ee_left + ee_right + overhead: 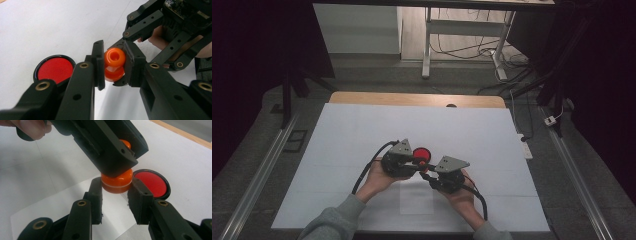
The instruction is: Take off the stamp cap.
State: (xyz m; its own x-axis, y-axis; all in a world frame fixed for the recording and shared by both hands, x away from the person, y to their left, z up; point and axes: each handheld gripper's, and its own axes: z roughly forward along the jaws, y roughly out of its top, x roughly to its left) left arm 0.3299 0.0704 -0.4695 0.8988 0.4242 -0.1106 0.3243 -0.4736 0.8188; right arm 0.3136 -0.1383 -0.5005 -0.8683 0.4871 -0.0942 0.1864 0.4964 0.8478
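Currently both grippers meet over the middle of the white sheet (362,130) that covers the table, near the person's edge. The left gripper (113,66) has its jaws closed on a small orange stamp-like piece (114,64), pads pressed against both sides of its upper knob; the top of the knob has a round hollow (visible in the left gripper view). The right gripper (116,195) comes in from the opposite side, its jaws flanking the wider lower body of the same orange piece, which carries a pale ring around it. In the right gripper view both pads sit against or just beside that body; I cannot tell whether they actually press on it.

A round red pad in a black rim (420,153) lies flat on the sheet just beside the orange piece, on the far side of the grippers in the high view. The piece is held above the sheet, not resting on it. A smaller white paper rectangle (417,197) lies on the sheet beneath and between the person's two hands.
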